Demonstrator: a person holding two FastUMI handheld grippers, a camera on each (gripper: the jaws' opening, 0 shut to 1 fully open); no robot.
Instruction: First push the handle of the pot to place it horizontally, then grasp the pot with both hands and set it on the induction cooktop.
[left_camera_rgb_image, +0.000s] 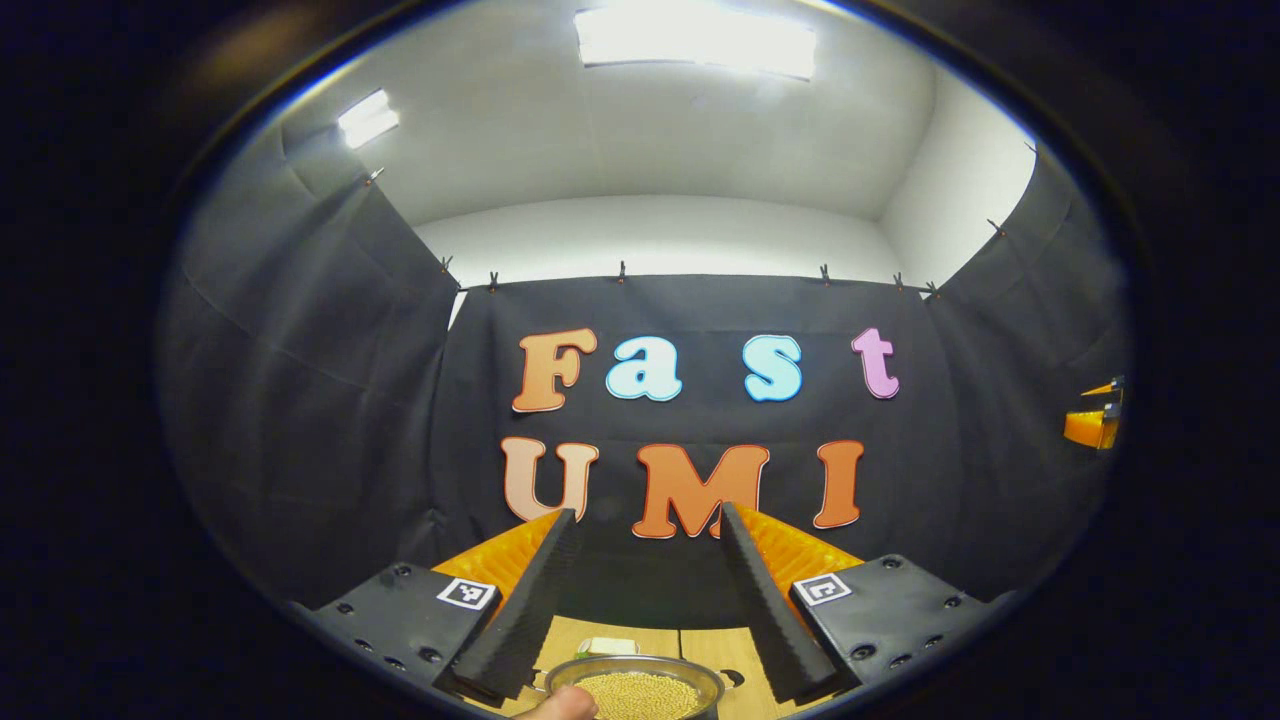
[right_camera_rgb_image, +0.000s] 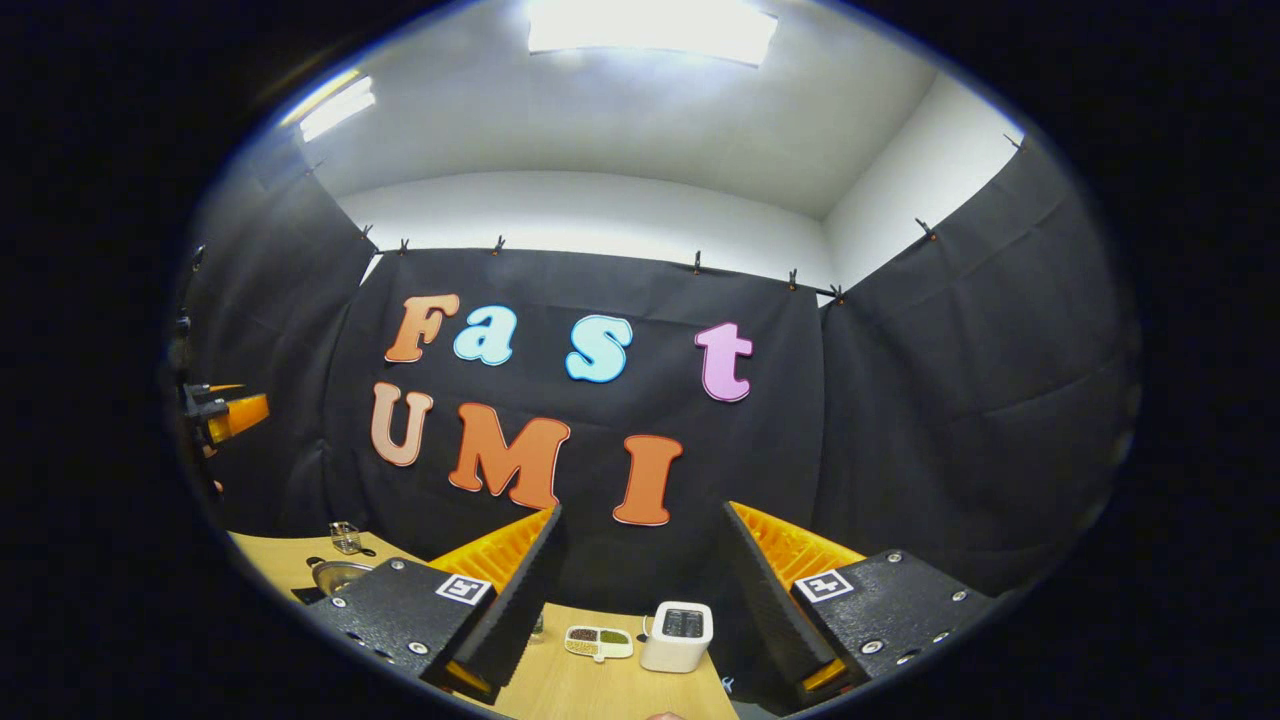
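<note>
A round metal pot (left_camera_rgb_image: 636, 690) holding yellowish grains sits on the wooden table at the bottom of the left gripper view, below and between my left gripper's fingers. My left gripper (left_camera_rgb_image: 648, 515) is open, held high and aimed at the booth wall. A person's fingertip (left_camera_rgb_image: 560, 705) shows beside the pot's near rim. My right gripper (right_camera_rgb_image: 642, 510) is also open with nothing between its fingers, raised above the table. In the right gripper view a metal pot (right_camera_rgb_image: 335, 575) lies low at the far left of the table; its handle is too small to make out.
A white toaster (right_camera_rgb_image: 678, 635) and a small two-part dish (right_camera_rgb_image: 598, 641) stand on the wooden table (right_camera_rgb_image: 600, 690) ahead of the right gripper. A small glass (right_camera_rgb_image: 345, 537) sits near the back left. Each view catches the other gripper at its edge (left_camera_rgb_image: 1095, 420) (right_camera_rgb_image: 228, 415).
</note>
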